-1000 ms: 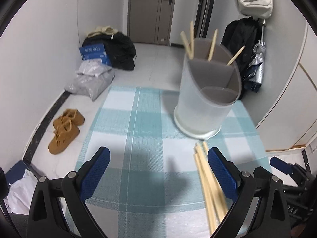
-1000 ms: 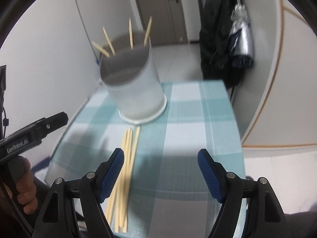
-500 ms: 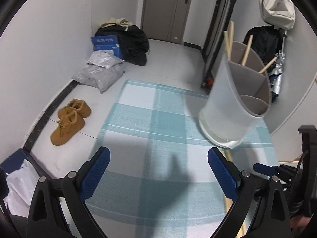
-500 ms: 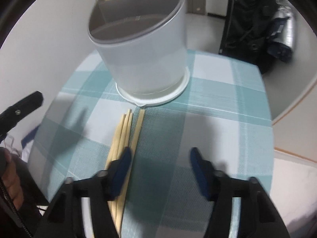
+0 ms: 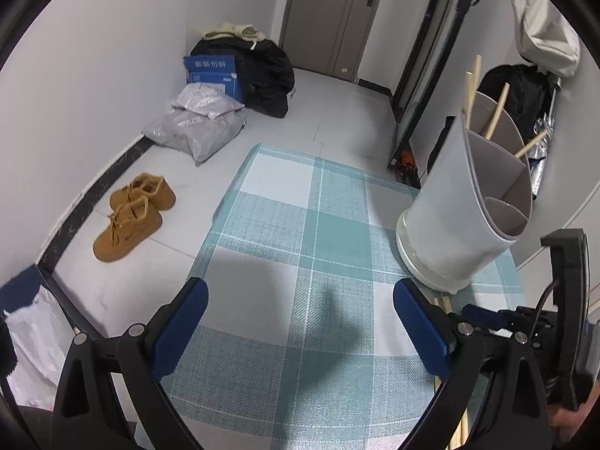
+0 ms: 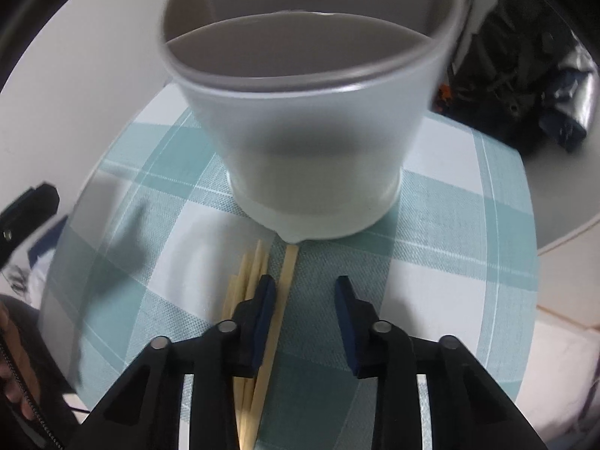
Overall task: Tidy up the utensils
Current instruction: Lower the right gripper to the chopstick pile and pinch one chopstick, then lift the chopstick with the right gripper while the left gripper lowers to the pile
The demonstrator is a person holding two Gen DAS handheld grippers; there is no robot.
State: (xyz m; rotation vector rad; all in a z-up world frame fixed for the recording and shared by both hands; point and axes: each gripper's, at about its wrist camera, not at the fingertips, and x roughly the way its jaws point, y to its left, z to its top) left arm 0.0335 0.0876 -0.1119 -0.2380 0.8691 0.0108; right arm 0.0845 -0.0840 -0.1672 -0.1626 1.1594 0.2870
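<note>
Chopsticks (image 6: 258,296) beside holder (image 6: 311,150) (upright)

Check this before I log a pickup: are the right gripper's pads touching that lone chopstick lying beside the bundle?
Cannot tell. In the right wrist view, the right gripper has been closing; the chopstick runs just inside one finger, contact unclear.

Left wrist view: mounted behind the left gripper (image 5: 300,322), angled down across the checked cloth (image 5: 300,232) toward floor, far door (image 5: 333,18) and wall; wide reach. Right wrist view: behind the right gripper (image 6: 304,296), pitched steeply down, very close to the cloth (image 6: 450,232) and the holder (image 6: 311,142), slightly blurred. Shared: cloth, holder (image 5: 461,217), loose chopsticks (image 6: 258,300) at its base. Right gripper (image 5: 498,318) visible at the left view's lower right edge
</note>
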